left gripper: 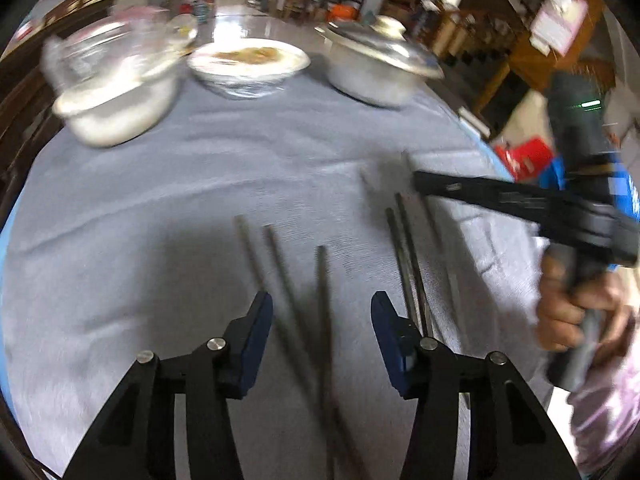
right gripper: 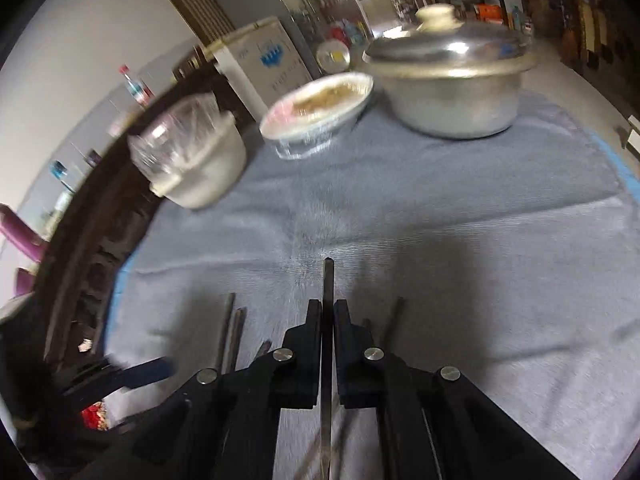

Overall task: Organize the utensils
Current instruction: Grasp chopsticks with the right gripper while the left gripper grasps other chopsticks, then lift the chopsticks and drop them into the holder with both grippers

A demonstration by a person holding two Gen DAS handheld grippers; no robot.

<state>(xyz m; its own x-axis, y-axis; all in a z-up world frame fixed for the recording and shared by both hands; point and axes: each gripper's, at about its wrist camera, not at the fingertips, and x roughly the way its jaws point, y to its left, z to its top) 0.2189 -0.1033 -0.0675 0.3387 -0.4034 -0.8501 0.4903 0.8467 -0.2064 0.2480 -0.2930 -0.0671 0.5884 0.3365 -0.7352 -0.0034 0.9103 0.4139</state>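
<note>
Several dark metal chopsticks [left gripper: 280, 264] lie scattered on a grey cloth [left gripper: 160, 200], with a close pair [left gripper: 404, 248] further right. My left gripper [left gripper: 320, 300] hovers over them with its blue pads [left gripper: 256, 332] apart; two sticks run beneath the gap, untouched. In the right wrist view my right gripper [right gripper: 328, 306] is shut on one chopstick [right gripper: 328, 280], whose tip pokes out ahead of the fingers. From the left wrist view the right gripper [left gripper: 420, 180] reaches in from the right, held by a person's hand [left gripper: 572, 304]. More chopsticks [right gripper: 232, 332] lie to its left.
At the far side of the cloth stand a lidded metal pot [right gripper: 452, 88], a wrap-covered bowl of food [right gripper: 320, 108] and a white bowl with crumpled plastic [right gripper: 196, 160]. A dark wooden chair back [right gripper: 92, 240] borders the table's left edge.
</note>
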